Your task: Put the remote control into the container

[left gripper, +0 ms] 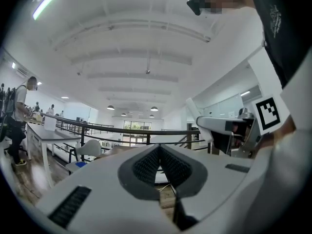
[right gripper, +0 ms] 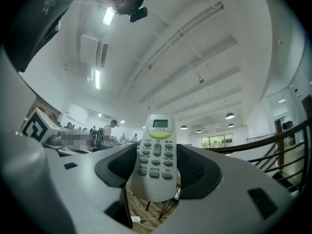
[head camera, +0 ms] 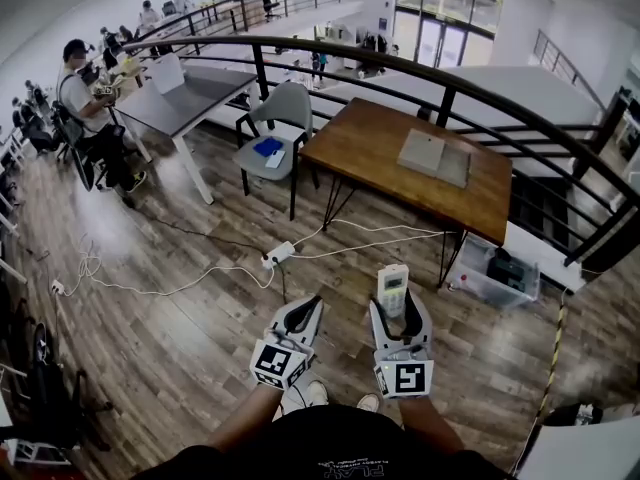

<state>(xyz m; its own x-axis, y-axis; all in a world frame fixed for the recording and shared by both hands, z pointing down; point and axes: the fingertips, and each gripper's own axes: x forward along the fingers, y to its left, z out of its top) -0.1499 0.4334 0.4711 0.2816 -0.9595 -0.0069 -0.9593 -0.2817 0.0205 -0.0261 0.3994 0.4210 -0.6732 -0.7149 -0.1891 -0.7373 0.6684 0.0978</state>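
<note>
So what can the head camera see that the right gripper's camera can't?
Only the head view shows the clear plastic container on the floor beside the wooden table, and the grey chair with something blue on its seat. Only the right gripper view shows the remote control's buttons and small screen close up, plus the ceiling lights. Both show the right gripper shut on the remote control.

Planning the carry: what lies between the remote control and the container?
Head view: wood floor and one table leg separate remote control from container.
</note>
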